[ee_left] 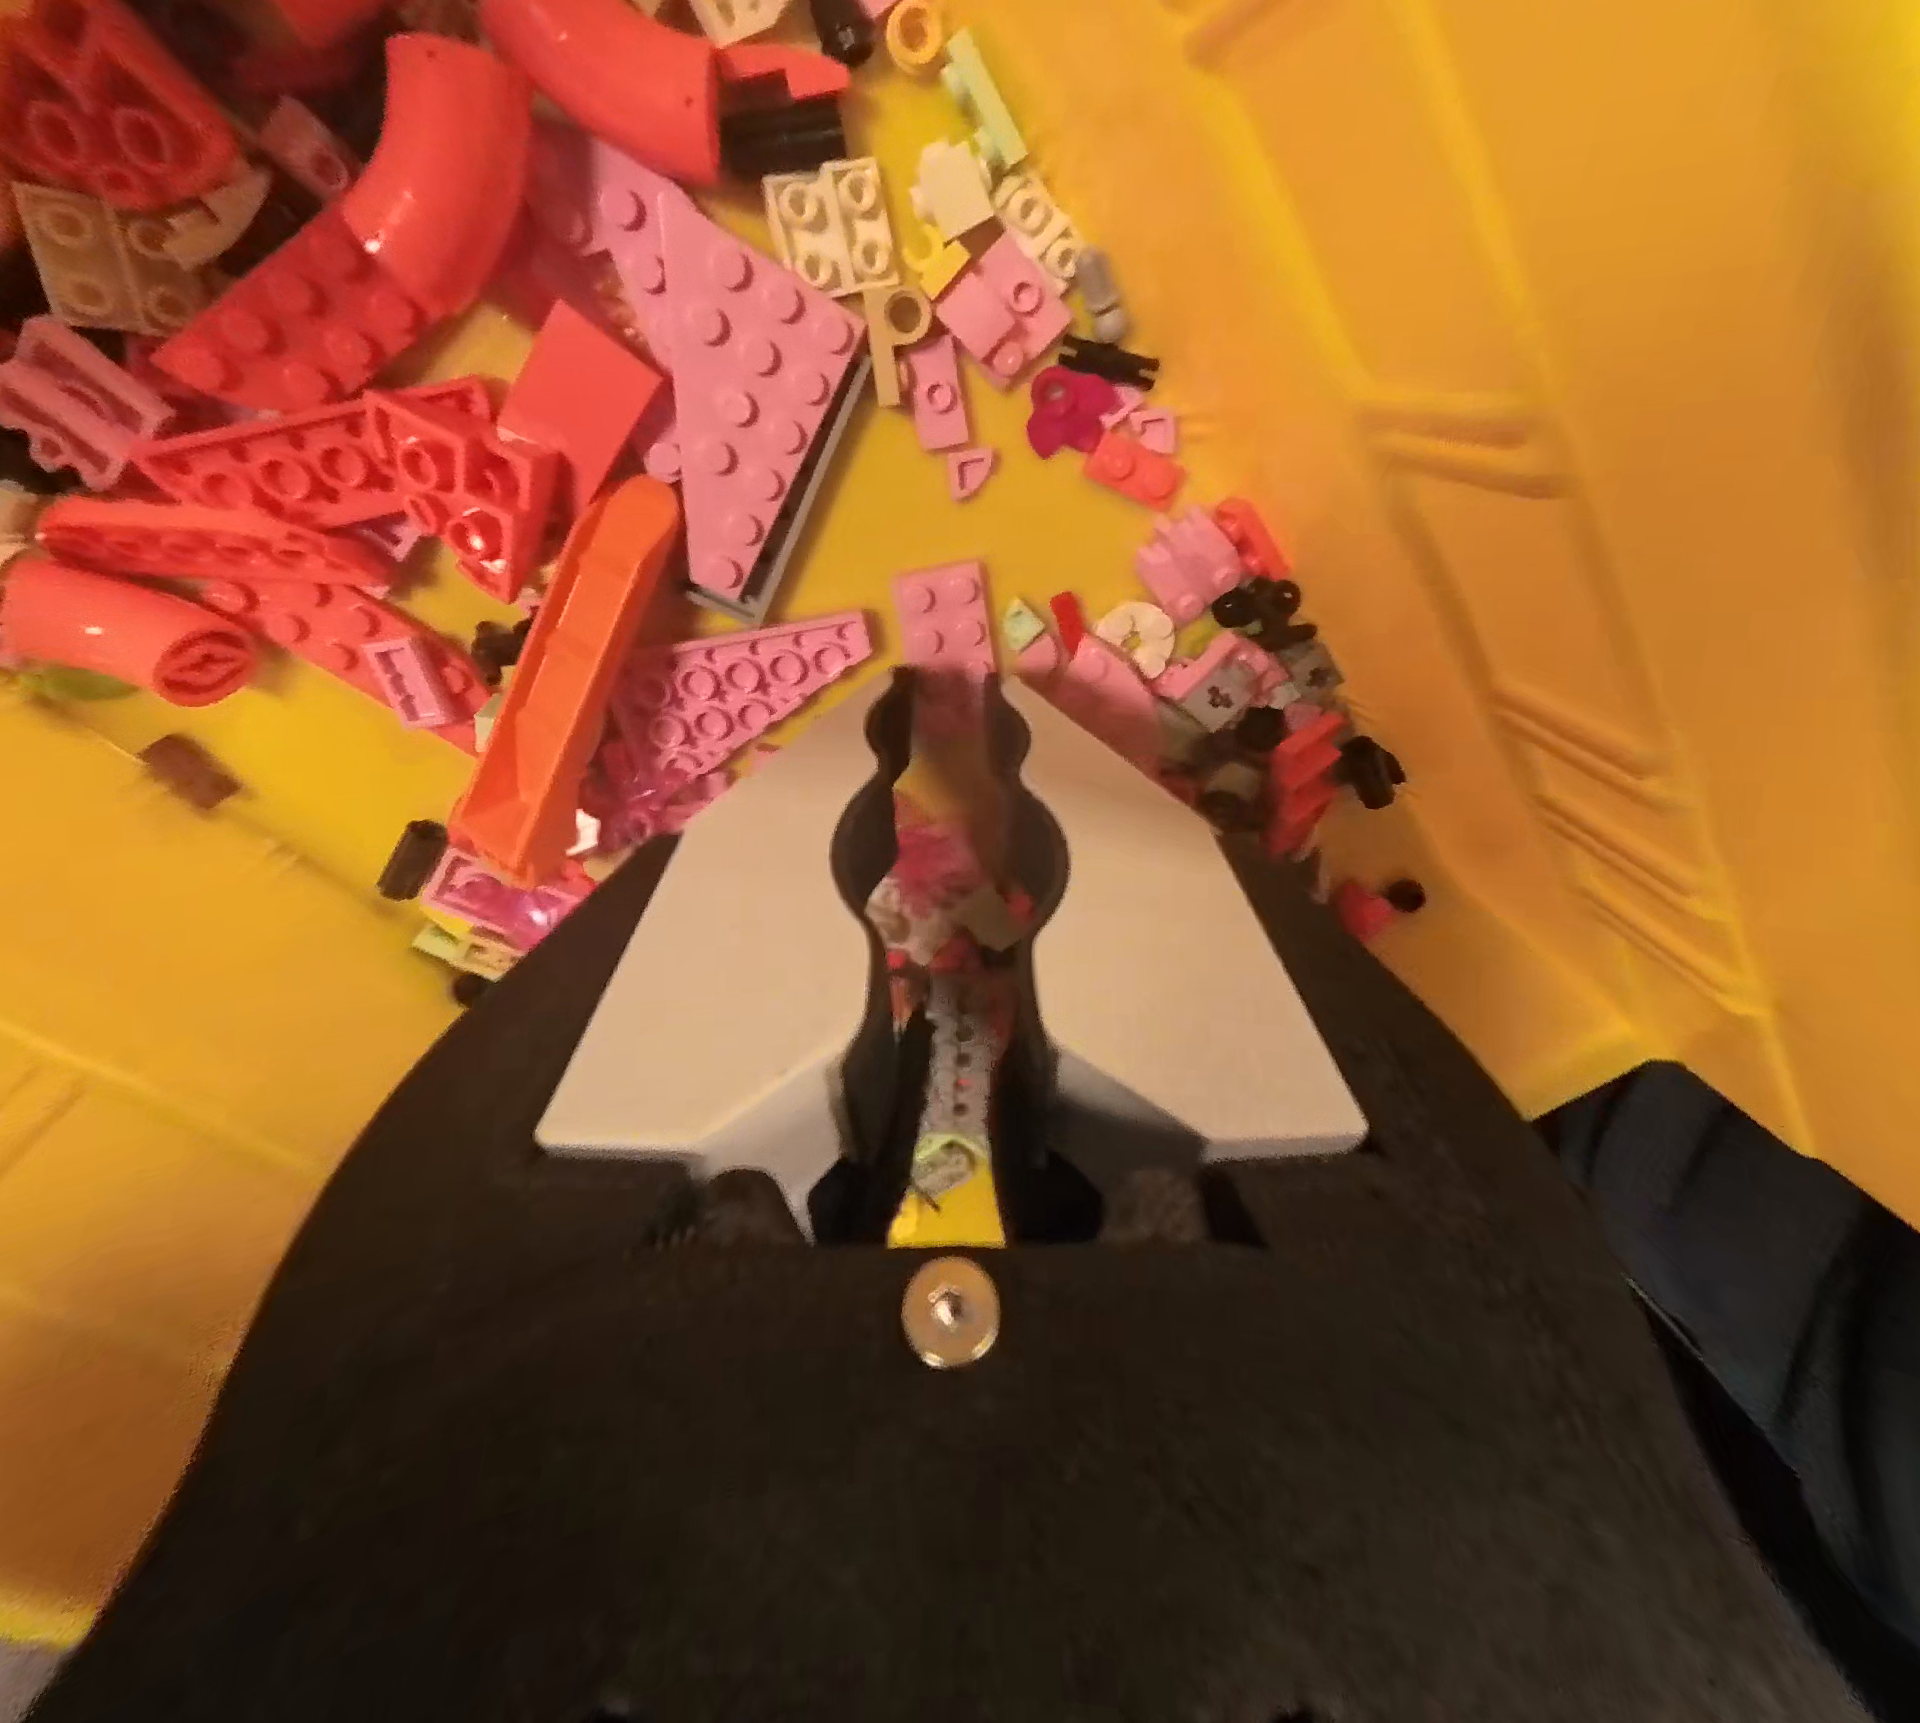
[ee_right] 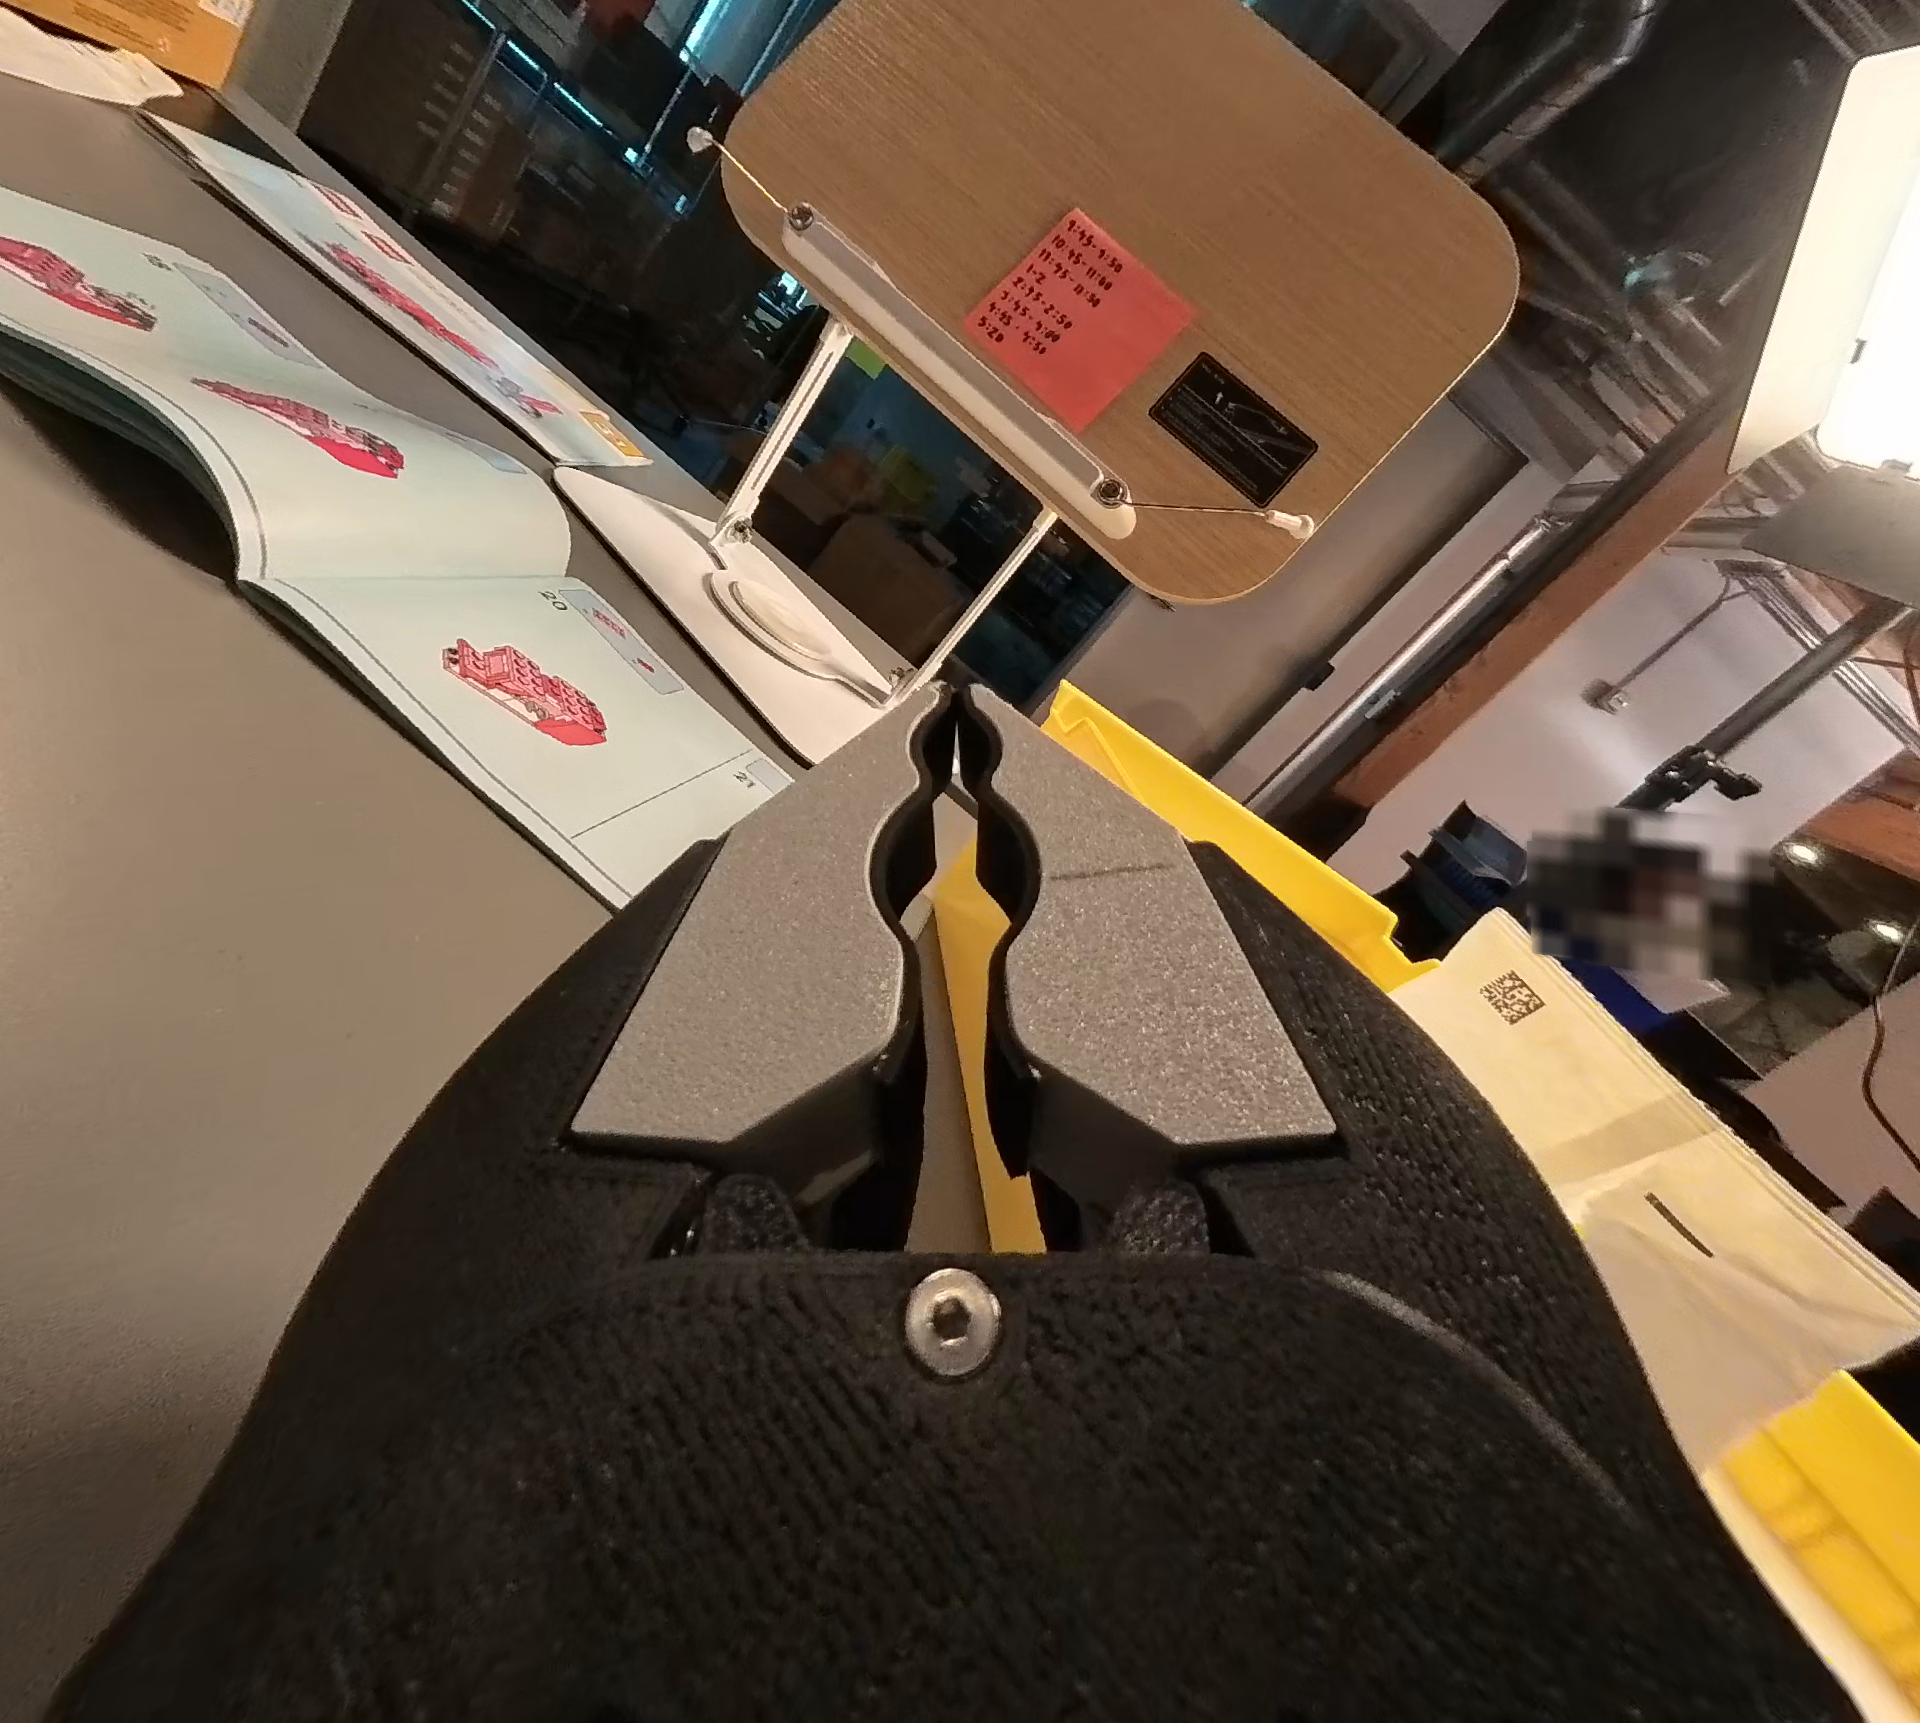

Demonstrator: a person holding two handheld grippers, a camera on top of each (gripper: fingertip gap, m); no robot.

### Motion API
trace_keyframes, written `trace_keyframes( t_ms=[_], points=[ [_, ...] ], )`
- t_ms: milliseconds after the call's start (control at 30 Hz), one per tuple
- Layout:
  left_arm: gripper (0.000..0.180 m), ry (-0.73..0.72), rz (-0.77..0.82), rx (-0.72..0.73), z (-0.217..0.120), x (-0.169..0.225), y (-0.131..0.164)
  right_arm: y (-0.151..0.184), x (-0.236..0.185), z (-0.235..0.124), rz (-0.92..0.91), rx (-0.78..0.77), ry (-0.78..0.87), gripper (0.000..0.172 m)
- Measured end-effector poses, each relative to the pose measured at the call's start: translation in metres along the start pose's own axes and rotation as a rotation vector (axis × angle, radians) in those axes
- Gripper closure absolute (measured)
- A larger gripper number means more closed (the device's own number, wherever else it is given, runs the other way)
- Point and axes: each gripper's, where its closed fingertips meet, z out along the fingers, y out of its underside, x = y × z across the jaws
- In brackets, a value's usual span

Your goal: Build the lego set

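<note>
Left wrist view: left gripper (ee_left: pixel 948 674) reaches down inside a yellow plastic bin (ee_left: pixel 1455 323), jaws nearly closed on a small pink studded plate (ee_left: pixel 943 611) at frame centre – red, pink and cream bricks (ee_left: pixel 343 302) heaped upper left.

Right wrist view: right gripper (ee_right: pixel 958 699) fully closed, bare – above the grey tabletop (ee_right: pixel 208 946), open instruction booklet (ee_right: pixel 416 551) at left, wooden-backed stand (ee_right: pixel 1122 219) above.

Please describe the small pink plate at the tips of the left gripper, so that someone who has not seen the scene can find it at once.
Look inside the yellow bin, on its floor beside the heap of red and pink bricks. The left gripper reaches in there, and the pink plate sticks out from between its fingertips. It is a narrow rectangle with two rows of studs, unlike the wedge-shaped pink plates nearby.
</note>
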Motion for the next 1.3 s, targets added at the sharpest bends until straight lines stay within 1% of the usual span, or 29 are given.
trace_keyframes(
  t_ms=[100,167,233,333,400,433,467,500,600,667,733,800,867,1033,1133,1167,1200,1233,1300],
  points=[
    [0.168,-0.022,-0.006,0.023,-0.009,-0.006,-0.006,0.000,0.001,0.000,0.007,0.005,0.001,0.172],
    [0.168,-0.055,-0.003,0.095,-0.030,-0.006,-0.017,-0.001,0.001,0.000,0.013,0.009,0.003,0.172],
    [0.168,-0.096,0.020,0.208,-0.063,0.004,-0.035,-0.002,0.001,0.000,0.021,0.015,0.001,0.172],
    [0.168,-0.100,0.132,0.402,-0.117,0.054,-0.071,-0.004,0.001,0.000,0.033,0.029,-0.005,0.172],
    [0.168,-0.053,0.241,0.504,-0.138,0.106,-0.095,-0.006,0.001,-0.001,0.033,0.040,-0.009,0.172],
    [0.168,0.001,0.293,0.543,-0.141,0.138,-0.107,-0.007,0.001,-0.002,0.035,0.044,-0.009,0.172],
    [0.168,0.062,0.357,0.541,-0.135,0.171,-0.115,-0.007,0.002,-0.003,0.040,0.048,-0.009,0.172],
    [0.168,0.105,0.418,0.509,-0.123,0.200,-0.121,-0.008,0.002,-0.004,0.048,0.053,-0.011,0.172],
    [0.168,0.160,0.520,0.382,-0.071,0.257,-0.145,-0.008,0.005,-0.007,0.080,0.071,-0.024,0.172],
    [0.168,0.222,0.514,0.304,-0.035,0.280,-0.162,-0.007,0.007,-0.007,0.106,0.073,-0.025,0.172],
    [0.168,0.220,0.474,0.255,-0.002,0.292,-0.180,-0.005,0.010,-0.007,0.118,0.062,-0.013,0.172],
    [0.168,0.229,0.470,0.196,0.023,0.306,-0.187,-0.002,0.011,-0.005,0.109,0.043,-0.006,0.172],
    [0.168,0.222,0.467,0.147,0.041,0.316,-0.191,-0.003,0.006,-0.004,0.104,0.043,-0.032,0.172],
    [0.168,0.242,0.449,0.083,0.062,0.329,-0.200,-0.007,-0.011,-0.003,0.114,0.051,-0.126,0.172],
    [0.167,0.264,0.448,0.107,0.062,0.333,-0.204,-0.006,-0.018,-0.001,0.117,0.038,-0.158,0.172],
    [0.164,0.277,0.445,0.121,0.062,0.334,-0.205,-0.006,-0.019,-0.001,0.117,0.032,-0.163,0.172],
    [0.154,0.297,0.439,0.138,0.060,0.336,-0.206,-0.005,-0.020,-0.001,0.119,0.026,-0.168,0.172],
    [0.140,0.307,0.428,0.160,0.058,0.336,-0.208,-0.005,-0.021,-0.001,0.127,0.020,-0.175,0.172],
    [0.122,0.309,0.426,0.237,0.049,0.330,-0.210,-0.003,-0.022,-0.001,0.152,-0.001,-0.186,0.172]
  ],
)
